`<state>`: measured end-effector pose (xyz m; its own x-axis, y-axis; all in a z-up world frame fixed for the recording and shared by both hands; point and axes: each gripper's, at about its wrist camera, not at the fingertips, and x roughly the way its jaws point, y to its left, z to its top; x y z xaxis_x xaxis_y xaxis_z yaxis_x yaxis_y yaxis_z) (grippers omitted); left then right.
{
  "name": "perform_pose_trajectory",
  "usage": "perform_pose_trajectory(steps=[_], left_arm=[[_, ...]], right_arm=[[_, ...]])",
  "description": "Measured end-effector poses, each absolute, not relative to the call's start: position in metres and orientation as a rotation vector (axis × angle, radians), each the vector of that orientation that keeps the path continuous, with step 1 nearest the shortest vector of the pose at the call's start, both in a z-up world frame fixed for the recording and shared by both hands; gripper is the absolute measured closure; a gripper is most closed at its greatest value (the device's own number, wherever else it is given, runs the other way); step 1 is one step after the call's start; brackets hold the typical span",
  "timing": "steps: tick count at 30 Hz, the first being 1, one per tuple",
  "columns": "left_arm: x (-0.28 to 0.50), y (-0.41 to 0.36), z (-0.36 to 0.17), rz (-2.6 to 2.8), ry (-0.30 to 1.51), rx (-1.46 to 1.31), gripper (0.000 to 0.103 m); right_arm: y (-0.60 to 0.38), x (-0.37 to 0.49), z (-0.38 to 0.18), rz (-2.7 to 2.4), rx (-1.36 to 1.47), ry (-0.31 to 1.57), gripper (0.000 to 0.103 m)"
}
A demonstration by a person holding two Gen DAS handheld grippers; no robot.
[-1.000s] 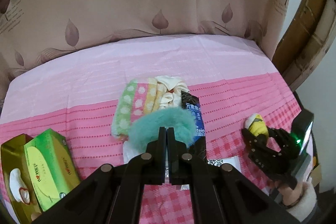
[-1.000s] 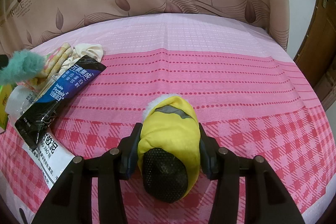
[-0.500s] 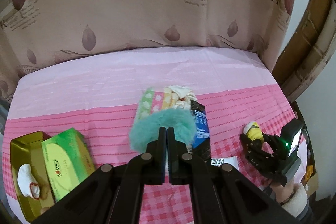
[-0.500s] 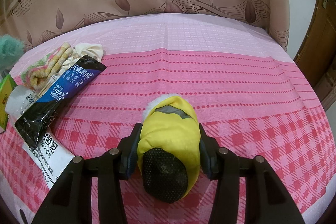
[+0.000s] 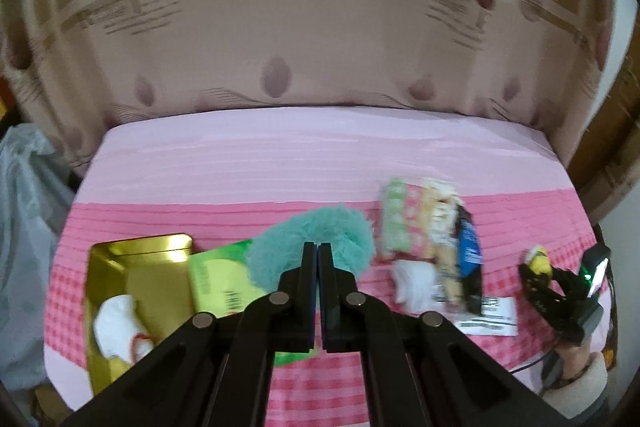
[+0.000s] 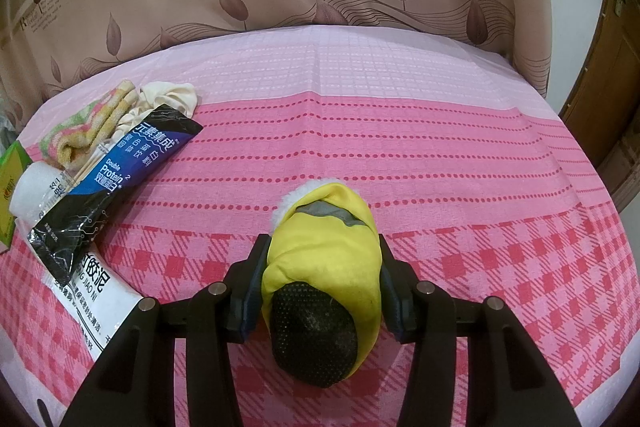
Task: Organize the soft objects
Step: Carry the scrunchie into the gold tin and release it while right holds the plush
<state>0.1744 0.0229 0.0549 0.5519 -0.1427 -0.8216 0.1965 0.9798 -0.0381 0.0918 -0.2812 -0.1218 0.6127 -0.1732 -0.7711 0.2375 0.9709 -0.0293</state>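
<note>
While both grippers carry soft items, sorting is mid-transport.
Left gripper [image 5: 319, 247] pinches teal scrunchie [image 5: 312, 241] above gold tin [image 5: 140, 247], release likely next; right gripper [image 6: 322, 263] clamps yellow slipper [image 6: 324, 251].

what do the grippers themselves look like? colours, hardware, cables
Both the left gripper and the right gripper are matte black linkage frames with silver pivot pins and blue-edged pads on the jaws. Seen from the left wrist, the right unit shows a green light, a dark trailing cable and a cream sleeve cuff.
</note>
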Motion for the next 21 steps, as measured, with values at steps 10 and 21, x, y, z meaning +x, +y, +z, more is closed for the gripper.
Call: perform_pose_trajectory(steps=[10,21], left_arm=[[0.183,0.111,0.057,-0.02,0.96,0.043,0.103],[0.201,0.189,0.017,0.144,1.033,0.012,0.103]], right_arm=[[-0.28,0.092,-0.122,-0.241,0.076,0.881,0.056],[-0.278,0.093,-0.122,-0.251,0.073,0.883,0.056]])
